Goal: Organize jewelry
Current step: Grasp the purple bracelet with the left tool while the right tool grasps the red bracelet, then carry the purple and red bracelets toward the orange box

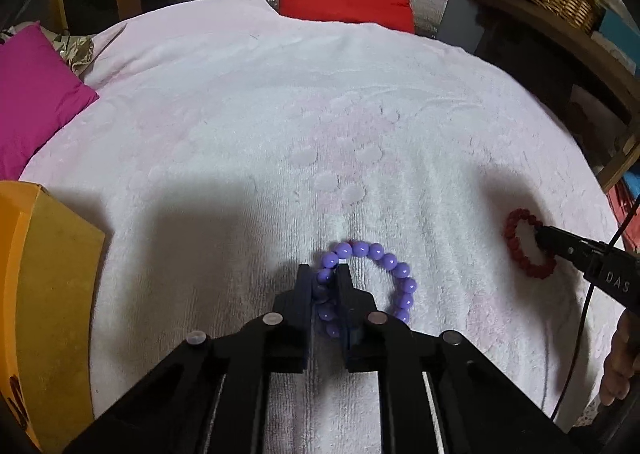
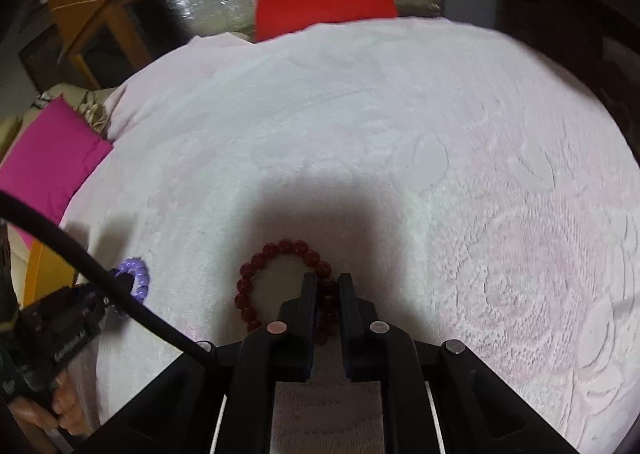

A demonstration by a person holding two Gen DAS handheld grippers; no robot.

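A purple bead bracelet (image 1: pixel 370 282) is laid flat on the towel; a dark red bead bracelet (image 2: pixel 280 282) is seen at its 3 o'clock.

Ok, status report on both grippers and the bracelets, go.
Left gripper shut on purple bracelet. Right gripper shut on red bracelet. Both bracelets on white towel. Nothing in the way.

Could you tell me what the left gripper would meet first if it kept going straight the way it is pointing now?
Most likely the white towel right under it: the left gripper points steeply down, already shut on the purple bead bracelet lying there. Nothing else shows in that line, though depth is hard to judge.
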